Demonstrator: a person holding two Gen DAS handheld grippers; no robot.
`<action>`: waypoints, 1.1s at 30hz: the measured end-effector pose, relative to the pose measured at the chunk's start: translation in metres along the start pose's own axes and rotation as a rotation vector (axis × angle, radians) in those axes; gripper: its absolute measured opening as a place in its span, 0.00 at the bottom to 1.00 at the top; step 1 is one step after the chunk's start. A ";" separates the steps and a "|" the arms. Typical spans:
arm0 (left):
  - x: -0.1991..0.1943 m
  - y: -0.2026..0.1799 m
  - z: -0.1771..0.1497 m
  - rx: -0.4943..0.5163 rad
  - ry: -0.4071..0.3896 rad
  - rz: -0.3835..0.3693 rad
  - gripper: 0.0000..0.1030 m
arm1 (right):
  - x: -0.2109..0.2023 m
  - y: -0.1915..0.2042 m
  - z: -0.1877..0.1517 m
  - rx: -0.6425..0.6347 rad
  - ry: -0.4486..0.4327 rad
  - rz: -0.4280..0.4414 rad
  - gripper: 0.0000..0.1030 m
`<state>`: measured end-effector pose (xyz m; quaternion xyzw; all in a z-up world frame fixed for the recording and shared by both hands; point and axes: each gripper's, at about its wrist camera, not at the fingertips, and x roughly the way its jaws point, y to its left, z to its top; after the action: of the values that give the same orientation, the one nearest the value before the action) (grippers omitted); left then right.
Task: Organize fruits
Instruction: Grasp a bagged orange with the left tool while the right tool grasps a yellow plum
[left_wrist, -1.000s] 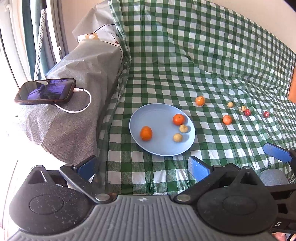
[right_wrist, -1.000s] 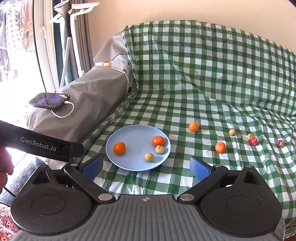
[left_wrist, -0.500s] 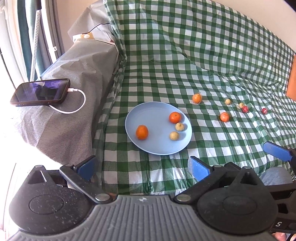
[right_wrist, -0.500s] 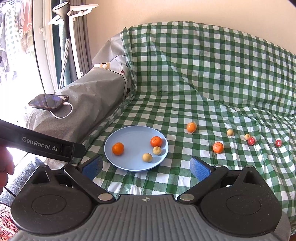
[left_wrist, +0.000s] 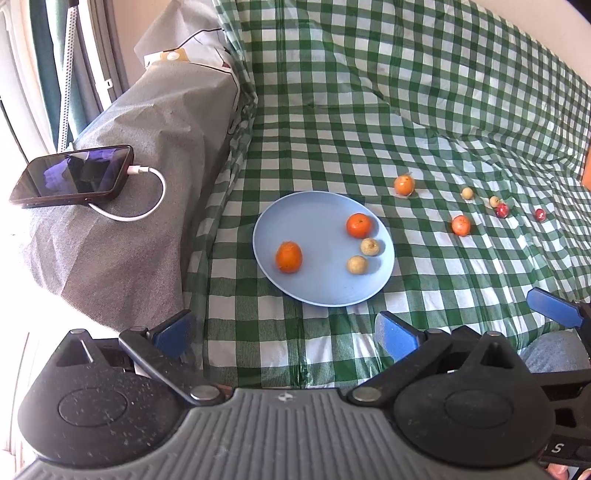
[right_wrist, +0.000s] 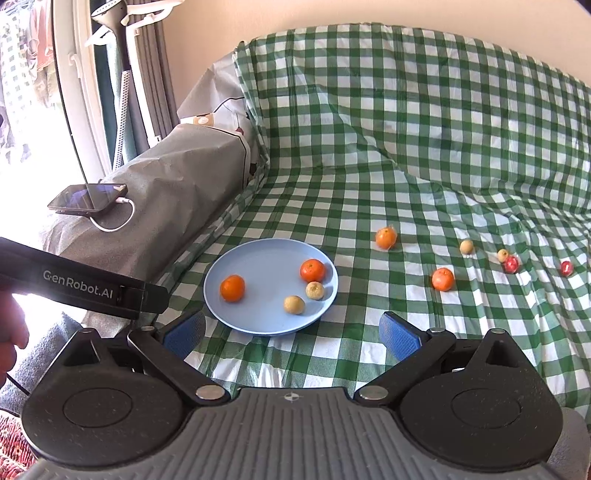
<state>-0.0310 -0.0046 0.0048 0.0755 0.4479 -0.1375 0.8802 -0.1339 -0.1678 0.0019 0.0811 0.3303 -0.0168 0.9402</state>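
Holding four small fruits, the round pale-blue plate (right_wrist: 229, 314) ahead of both wide-open, empty grippers (left_wrist: 284, 330) (right_wrist: 293, 332) leaves six fruits farther right on the green checked cloth (right_wrist: 369, 192).

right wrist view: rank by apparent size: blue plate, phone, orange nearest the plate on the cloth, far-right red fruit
1. blue plate
2. phone, though it lies farther from the camera, so its true size is unsure
3. orange on the cloth
4. far-right red fruit, smallest
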 end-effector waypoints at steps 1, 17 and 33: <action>0.002 -0.001 0.002 0.003 0.002 0.002 1.00 | 0.001 -0.002 0.000 0.007 0.001 0.000 0.97; 0.045 -0.036 0.040 0.053 0.059 -0.012 1.00 | 0.033 -0.044 0.000 0.133 0.049 -0.044 0.97; 0.171 -0.160 0.147 0.178 0.034 -0.062 1.00 | 0.105 -0.228 0.017 0.299 -0.014 -0.391 0.97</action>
<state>0.1284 -0.2237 -0.0493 0.1421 0.4508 -0.2027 0.8576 -0.0606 -0.3929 -0.0824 0.1540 0.3270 -0.2475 0.8989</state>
